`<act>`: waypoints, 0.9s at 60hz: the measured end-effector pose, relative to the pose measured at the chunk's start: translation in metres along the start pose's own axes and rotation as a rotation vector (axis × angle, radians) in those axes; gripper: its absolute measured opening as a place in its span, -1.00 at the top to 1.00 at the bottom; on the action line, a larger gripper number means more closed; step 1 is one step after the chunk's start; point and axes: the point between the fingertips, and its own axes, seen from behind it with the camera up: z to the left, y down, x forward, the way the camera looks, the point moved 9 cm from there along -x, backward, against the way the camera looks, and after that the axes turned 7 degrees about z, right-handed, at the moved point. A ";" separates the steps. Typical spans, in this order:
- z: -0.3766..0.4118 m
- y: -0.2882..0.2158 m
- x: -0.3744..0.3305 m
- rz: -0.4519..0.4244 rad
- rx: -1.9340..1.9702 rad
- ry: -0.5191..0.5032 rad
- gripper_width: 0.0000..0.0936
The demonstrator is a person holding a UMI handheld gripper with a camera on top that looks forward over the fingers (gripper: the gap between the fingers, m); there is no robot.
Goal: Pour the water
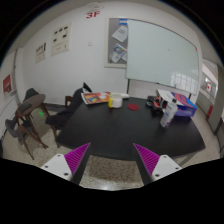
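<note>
- Overall, a meeting room: white walls, with a large whiteboard (160, 55) on the far wall beyond the table and papers pinned just beside its near edge.
- Big dark oval table (110, 130) fills the middle of the room, well beyond the gripper's fingers. Its top carries scattered items.
- Wooden chair (27, 118) stands off the table's end, on the side away from the whiteboard, something green on or behind it.
- Posters (52, 44) hang on the wall above that chair side; a small red sign (92, 14) sits higher up, text too small to read.
- On the table's far part: a flat red item (96, 98) and, just beside it, a white cup-like container (116, 100).
- At the whiteboard end of the table: a clear plastic bottle (168, 113), upright, near a clutter of coloured boxes (180, 101). Can't tell whether it holds water.
- Gripper (112, 161): fingers spread wide apart, magenta pads (72, 158) showing, nothing between them but pale floor. It hangs short of the table, well apart from the bottle and the cup-like container.
</note>
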 end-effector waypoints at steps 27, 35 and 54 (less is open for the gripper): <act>-0.281 -0.026 0.194 -0.093 0.109 0.177 -0.80; -0.321 -0.060 0.235 -0.152 0.121 0.163 -0.80; -0.345 -0.100 0.292 -0.237 0.100 0.174 -0.18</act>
